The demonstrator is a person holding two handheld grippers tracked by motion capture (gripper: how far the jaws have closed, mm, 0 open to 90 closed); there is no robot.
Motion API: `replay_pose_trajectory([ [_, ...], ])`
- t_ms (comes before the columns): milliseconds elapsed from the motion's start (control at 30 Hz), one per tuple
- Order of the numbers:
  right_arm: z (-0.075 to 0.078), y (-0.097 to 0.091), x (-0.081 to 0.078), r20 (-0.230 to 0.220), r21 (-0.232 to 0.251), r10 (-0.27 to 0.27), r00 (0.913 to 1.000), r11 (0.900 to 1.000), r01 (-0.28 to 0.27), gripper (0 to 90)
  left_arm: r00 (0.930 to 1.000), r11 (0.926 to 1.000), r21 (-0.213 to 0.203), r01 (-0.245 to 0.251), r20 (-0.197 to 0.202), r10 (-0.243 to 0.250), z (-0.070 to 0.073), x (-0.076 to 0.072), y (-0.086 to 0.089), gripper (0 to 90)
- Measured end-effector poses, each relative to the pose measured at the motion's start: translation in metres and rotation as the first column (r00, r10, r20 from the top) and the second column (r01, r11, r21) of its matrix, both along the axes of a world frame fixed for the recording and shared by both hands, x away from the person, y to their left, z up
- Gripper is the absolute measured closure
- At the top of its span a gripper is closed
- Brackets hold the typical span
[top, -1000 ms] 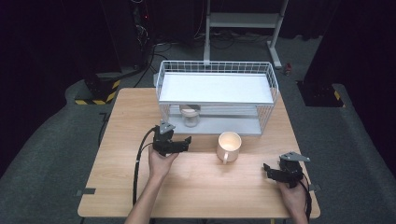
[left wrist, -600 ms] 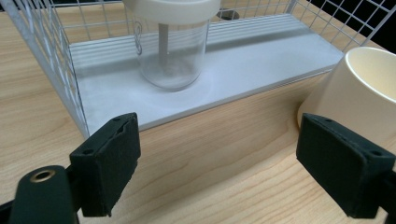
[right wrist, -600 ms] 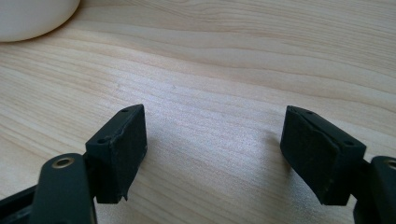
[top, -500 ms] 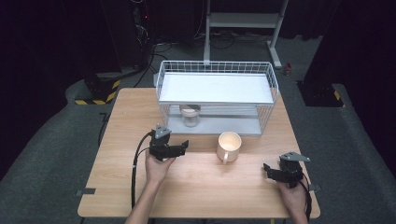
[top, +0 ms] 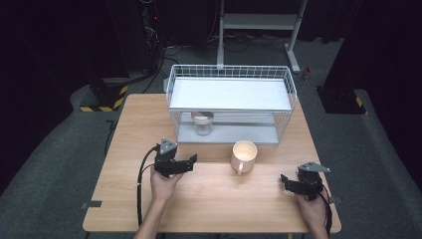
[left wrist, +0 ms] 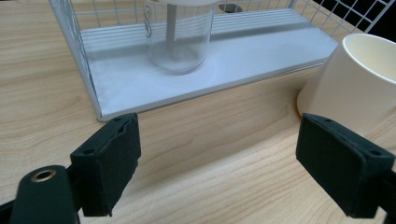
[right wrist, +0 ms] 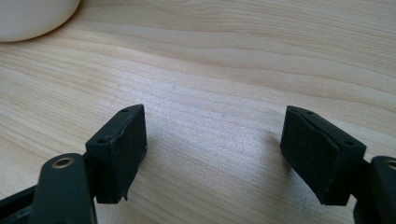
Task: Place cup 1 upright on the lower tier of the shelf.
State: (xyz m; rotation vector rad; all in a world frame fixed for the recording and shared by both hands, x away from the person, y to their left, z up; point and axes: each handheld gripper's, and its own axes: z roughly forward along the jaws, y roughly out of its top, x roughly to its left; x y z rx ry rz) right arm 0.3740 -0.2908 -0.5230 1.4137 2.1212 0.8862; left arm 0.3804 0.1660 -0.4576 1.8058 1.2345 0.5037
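The right tongs (top: pixel 287 181) sit nearest, low over the counter (top: pixel 224 204) at its near right corner, held by the right hand (top: pixel 312 206). In the right gripper view the pads (right wrist: pixel 123 149) stand apart with only bare wood between them, so these tongs are released and grasp nothing. The base of the mug (right wrist: pixel 32 16) shows at that view's upper left, well apart from the pads.

A little farther in, the left tongs (top: pixel 191 160) are held by the left hand (top: pixel 164 181), with the cable (top: pixel 141 186) trailing back toward the near edge. Their jaws have just been closing a little, yet in the left gripper view the pads (left wrist: pixel 112 158) are spread with bare counter between them: released, nothing grasped. They point toward the mug and the rack.

The mug (top: pixel 244 156), cream-coloured and upright, stands on the counter between the two tongs, beyond and to the right of the left ones, and not touched by either. In the left gripper view the mug (left wrist: pixel 359 88) rises just beyond the right pad.

Farther still stands the white wire rack (top: pixel 231 92), just behind the mug. On its lower shelf (left wrist: pixel 224 65), straight ahead of the left tongs, stands a clear jar (left wrist: pixel 180 35), upright, near the rack's left end.
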Motion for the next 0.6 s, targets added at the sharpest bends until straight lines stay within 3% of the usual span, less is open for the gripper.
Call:
replay_pose_trajectory([
  [600, 0.0, 0.0, 0.0, 0.0, 0.0, 0.0, 1.0, 1.0, 0.0, 23.0, 0.9997, 0.9997, -0.001, -0.023, -0.003, 0.023, -0.007, -0.016, 0.007, 14.8],
])
